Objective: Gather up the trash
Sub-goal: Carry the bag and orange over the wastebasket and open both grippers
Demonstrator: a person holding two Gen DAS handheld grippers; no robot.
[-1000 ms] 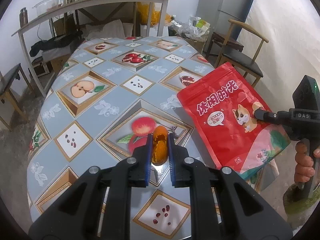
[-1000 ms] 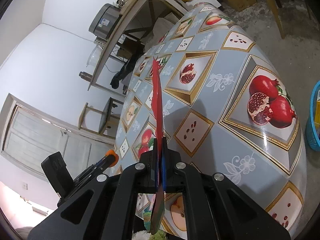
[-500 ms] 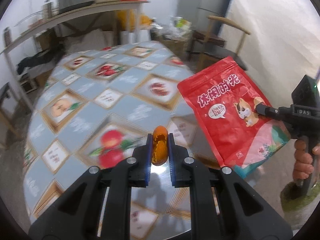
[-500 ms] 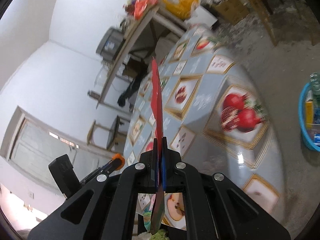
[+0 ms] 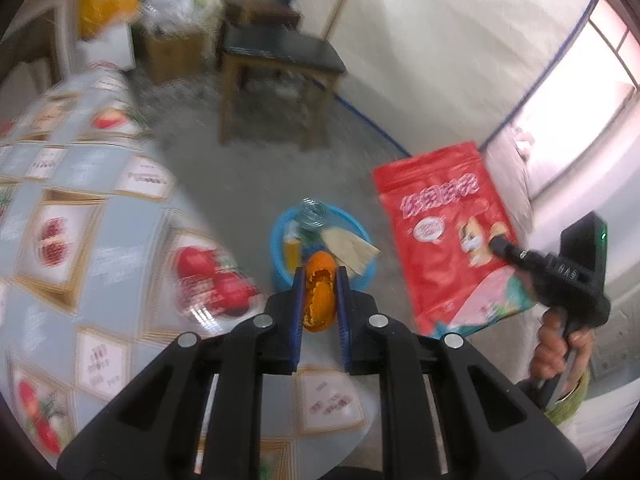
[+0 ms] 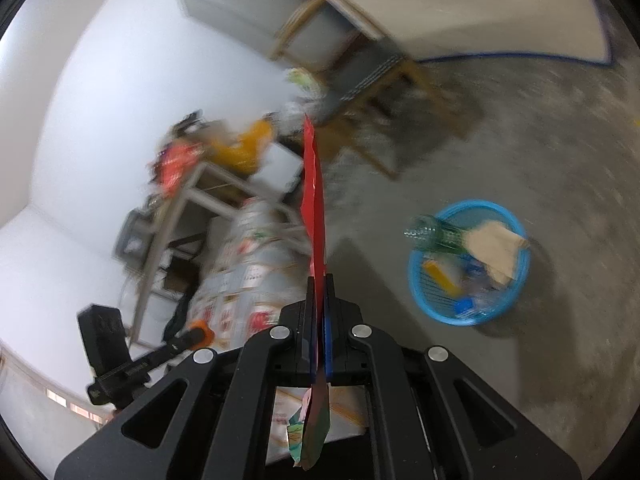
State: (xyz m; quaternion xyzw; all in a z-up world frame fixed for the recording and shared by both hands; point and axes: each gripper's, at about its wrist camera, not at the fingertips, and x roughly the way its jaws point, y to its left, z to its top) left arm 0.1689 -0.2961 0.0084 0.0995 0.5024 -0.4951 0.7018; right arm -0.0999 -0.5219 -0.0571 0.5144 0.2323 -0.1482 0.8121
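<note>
- Left gripper [image 5: 319, 292]: jaws pinching an orange peel [image 5: 318, 296], above the table's [image 5: 80, 208] edge.
- Right gripper [image 6: 318, 320]: jaws pressed onto a red snack bag [image 6: 313, 200], held upright.
- Blue basket [image 6: 420, 292]: on the floor, containing trash.
</note>
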